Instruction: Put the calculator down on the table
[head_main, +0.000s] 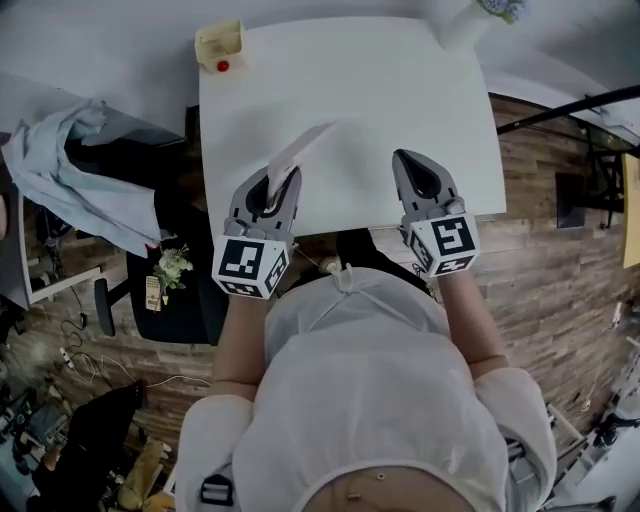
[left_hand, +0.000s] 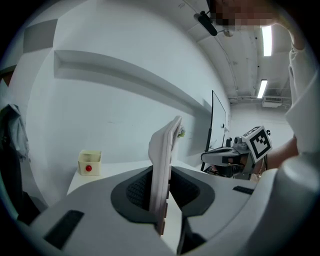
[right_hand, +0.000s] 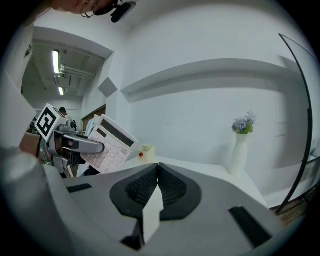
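A white calculator (head_main: 297, 152) stands on edge above the near left part of the white table (head_main: 350, 90). My left gripper (head_main: 283, 177) is shut on its lower end. In the left gripper view the calculator (left_hand: 163, 160) rises edge-on from between the pads. The right gripper view shows its keys and display (right_hand: 109, 144), tilted, with the left gripper (right_hand: 75, 145) clamped on it. My right gripper (head_main: 411, 162) hovers over the table's near right part, shut, holding nothing; its pads (right_hand: 158, 169) meet.
A small cream box with a red button (head_main: 221, 47) sits at the table's far left corner. A white vase with flowers (right_hand: 241, 145) stands at the far right corner. A dark chair with a pale cloth (head_main: 60, 170) is left of the table.
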